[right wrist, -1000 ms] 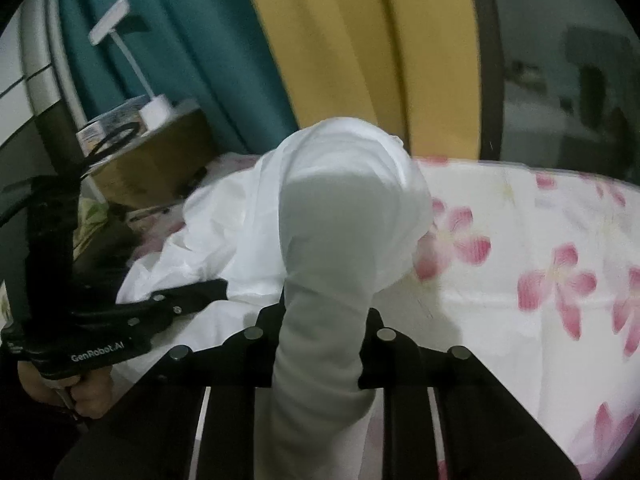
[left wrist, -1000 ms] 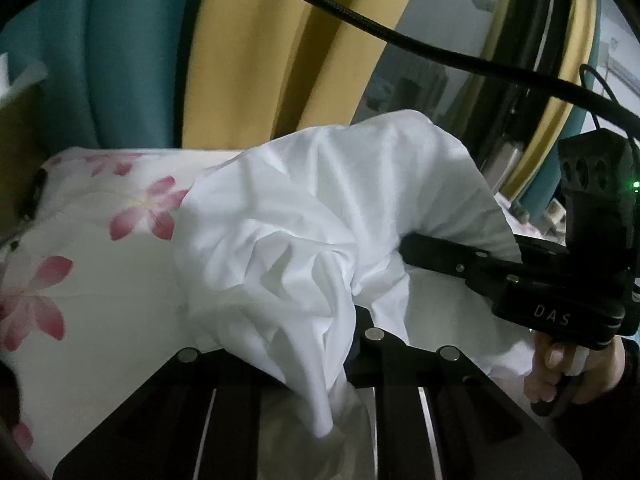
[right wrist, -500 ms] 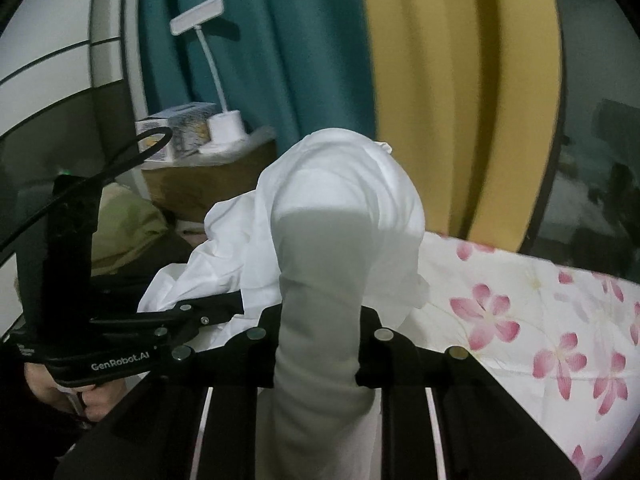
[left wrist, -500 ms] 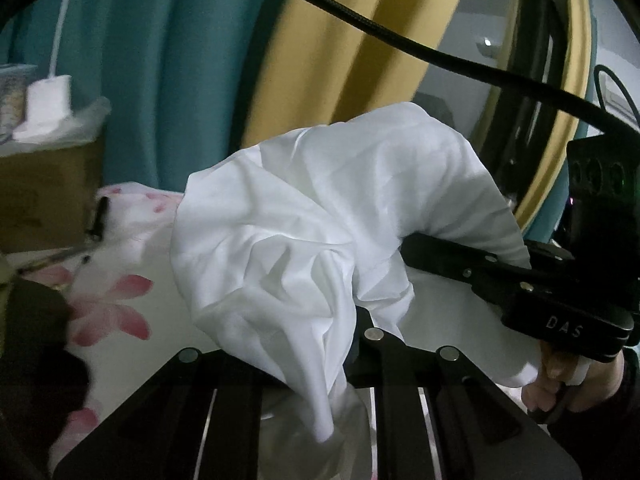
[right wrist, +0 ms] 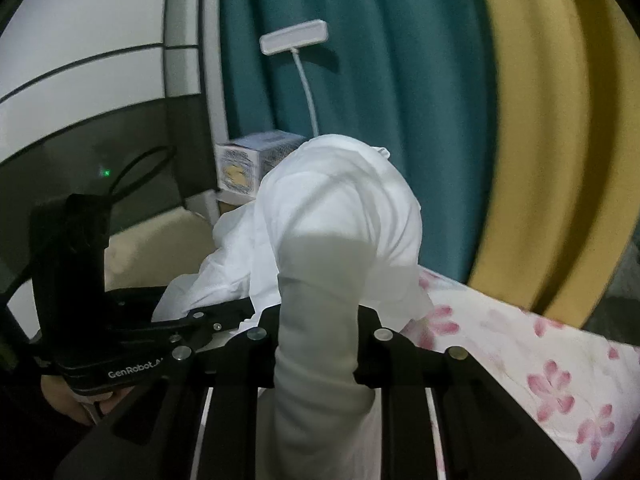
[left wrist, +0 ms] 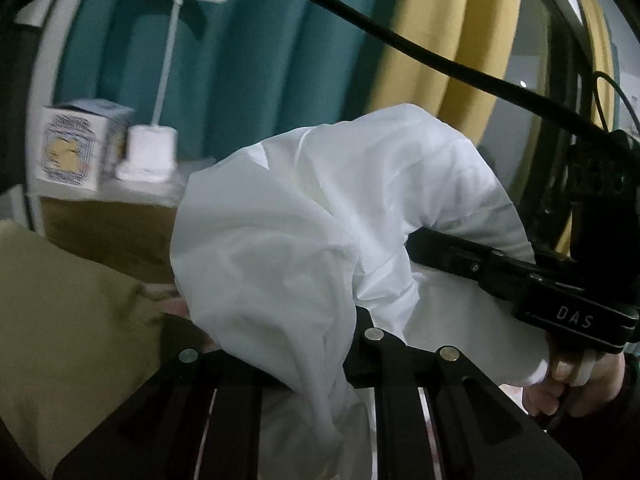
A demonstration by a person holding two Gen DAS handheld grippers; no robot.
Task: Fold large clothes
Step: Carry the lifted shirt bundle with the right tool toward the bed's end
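Note:
A large white garment (left wrist: 304, 216) hangs bunched between both grippers, lifted off the bed. My left gripper (left wrist: 320, 344) is shut on a fold of it; the cloth drapes over and hides the fingertips. My right gripper (right wrist: 318, 332) is shut on another fold of the white garment (right wrist: 340, 208), which rises in a hump over the fingers. The right gripper also shows in the left wrist view (left wrist: 424, 244), reaching into the cloth from the right. The left gripper shows in the right wrist view (right wrist: 236, 312), close on the left.
A bed with a pink flower sheet (right wrist: 540, 360) lies below right. A cardboard box (left wrist: 104, 236) carries a white desk lamp (left wrist: 160, 80) and a small printed carton (left wrist: 80, 144). Teal and yellow curtains (right wrist: 400, 100) hang behind. An olive cloth (left wrist: 60, 320) lies at the left.
Both grippers have swung left and upward with the garment. The flowered bed has dropped out of the left view; lamp, carton and curtains have come in.

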